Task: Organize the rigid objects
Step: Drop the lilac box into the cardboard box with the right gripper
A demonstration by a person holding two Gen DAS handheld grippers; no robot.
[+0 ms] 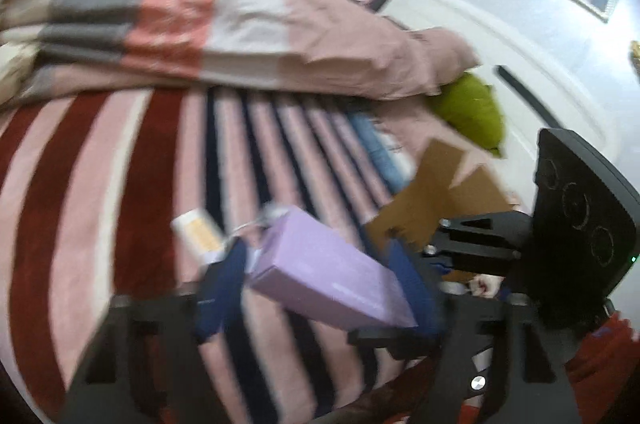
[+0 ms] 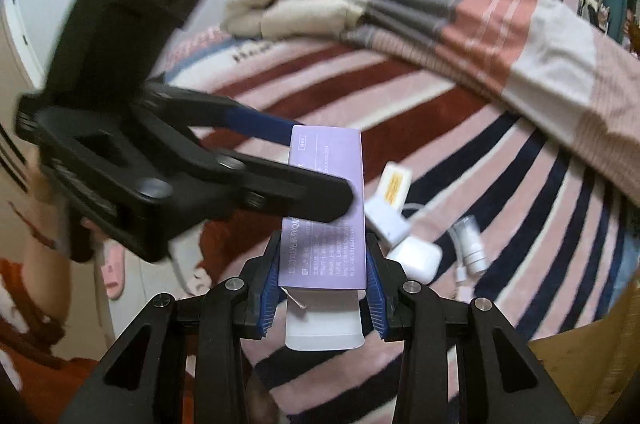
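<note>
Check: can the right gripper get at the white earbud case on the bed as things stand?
Probably not yet: the right gripper is shut on the purple box, which the left gripper also grips. The earbud case itself lies uncovered.

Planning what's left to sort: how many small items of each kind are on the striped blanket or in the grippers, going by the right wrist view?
Purple cardboard carton: 1
White box with yellow label: 1
White flat block under it, kind unclear: 1
White rounded plastic case: 1
Small clear spray bottle: 1
White cable: 1
Total: 6
</note>
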